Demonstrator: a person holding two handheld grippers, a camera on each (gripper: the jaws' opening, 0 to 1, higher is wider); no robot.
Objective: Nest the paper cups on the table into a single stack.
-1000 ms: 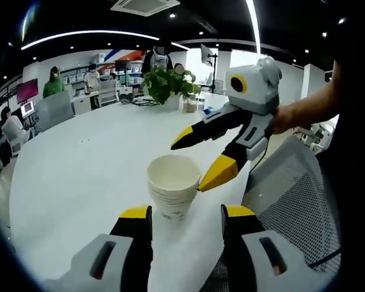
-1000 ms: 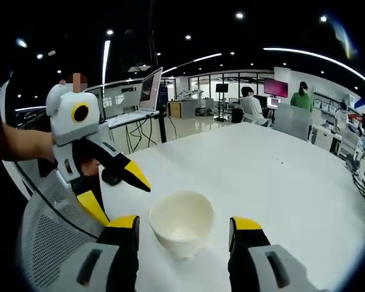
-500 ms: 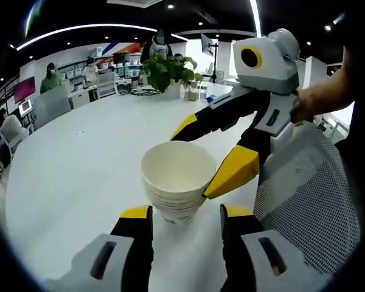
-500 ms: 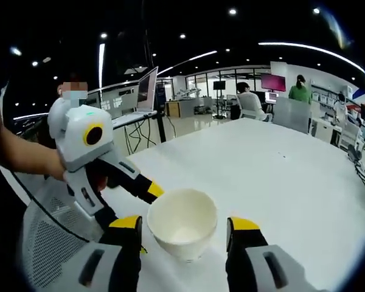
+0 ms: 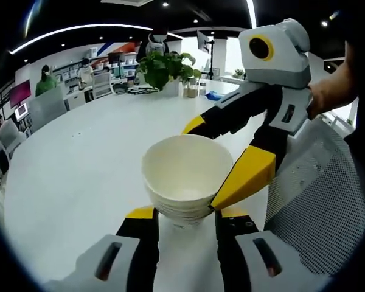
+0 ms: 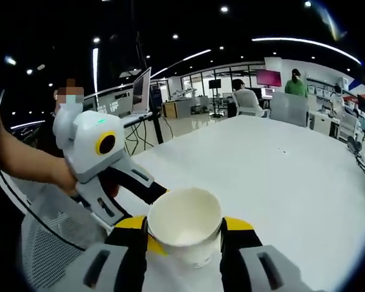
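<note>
Centre of both views: the nested stack of paper cups (image 5: 184,179) stands on the white table (image 5: 73,164). The left gripper (image 5: 185,218) and right gripper (image 6: 184,228) bracket it from opposite sides, jaws spread, apparently steadying it; a firm grasp cannot be confirmed.

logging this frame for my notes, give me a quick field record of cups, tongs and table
cups: stack of white paper cups, nested, upright, mouth open and empty
left tongs: jaws on either side of the stack's base
right tongs: jaws flanking the stack near its rim
contact: cannot tell whether either pair touches it
table: white round tabletop, stack near its edge
background: green potted plant
</note>
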